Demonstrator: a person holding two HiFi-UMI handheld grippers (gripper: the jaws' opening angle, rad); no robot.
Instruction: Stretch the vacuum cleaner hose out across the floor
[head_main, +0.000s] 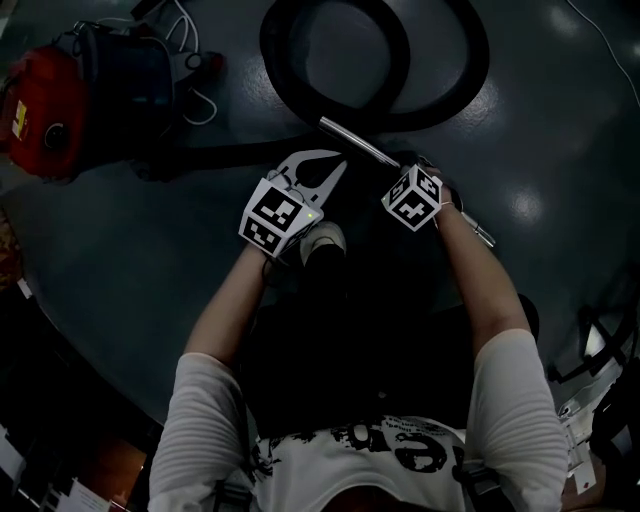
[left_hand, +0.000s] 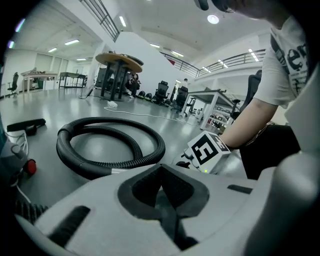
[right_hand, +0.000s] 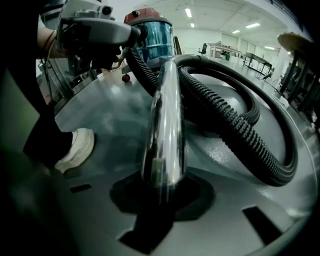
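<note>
The hose lies in a coiled loop on the floor beside the red vacuum cleaner. Its metal tube points away from the vacuum cleaner, and the right gripper is clamped on it. The left gripper, nearer the vacuum cleaner, is closed and empty. The pull should probably go away from the vacuum cleaner.

Tube is showing mirror-polished, smooth metal. Hose is presenting black, ribbed, matt plastic. Floor is reflecting lights: smooth, semi-glossy grey coating. Canister, at 10 o'clock in head view, is showing glossy red plastic.
</note>
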